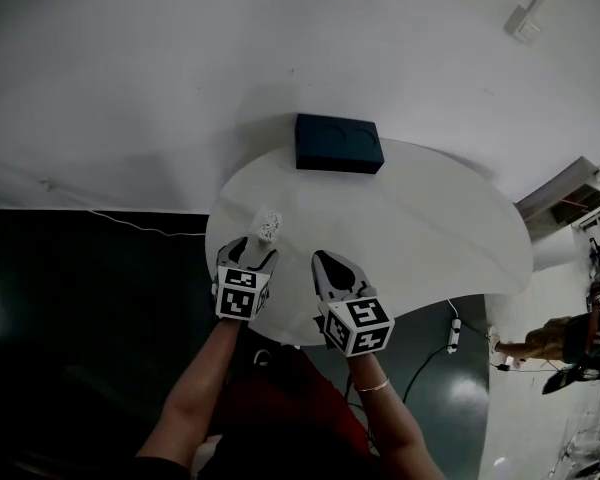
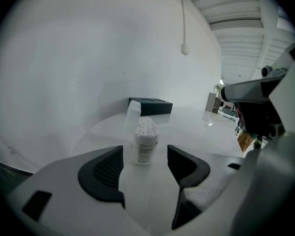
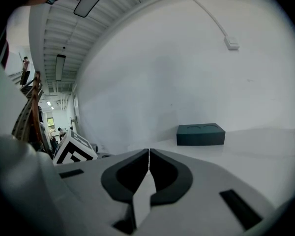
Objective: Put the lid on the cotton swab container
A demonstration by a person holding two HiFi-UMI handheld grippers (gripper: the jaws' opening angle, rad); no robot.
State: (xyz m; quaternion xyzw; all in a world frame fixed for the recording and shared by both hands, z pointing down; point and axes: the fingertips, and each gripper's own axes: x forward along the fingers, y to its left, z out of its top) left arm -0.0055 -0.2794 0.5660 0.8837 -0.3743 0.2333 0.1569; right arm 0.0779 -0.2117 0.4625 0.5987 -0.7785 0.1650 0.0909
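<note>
The cotton swab container (image 2: 145,142) is a small clear tub packed with white swabs, standing upright on the white round table (image 1: 430,228). A clear lid (image 2: 133,114) stands up behind its top left; I cannot tell whether it is attached. My left gripper (image 2: 145,154) is open, its dark pads on either side of the container with gaps on both sides. In the head view the container (image 1: 269,226) sits just past the left gripper (image 1: 250,248). My right gripper (image 1: 328,266) hovers to the right of it, shut with nothing in it; its jaws meet at the right gripper (image 3: 149,154).
A dark rectangular box (image 1: 339,144) lies at the table's far edge, also the dark box (image 3: 200,133). Dark floor (image 1: 80,348) surrounds the table's near side, with a cable and a power strip (image 1: 454,335). A person (image 1: 560,340) is at the far right.
</note>
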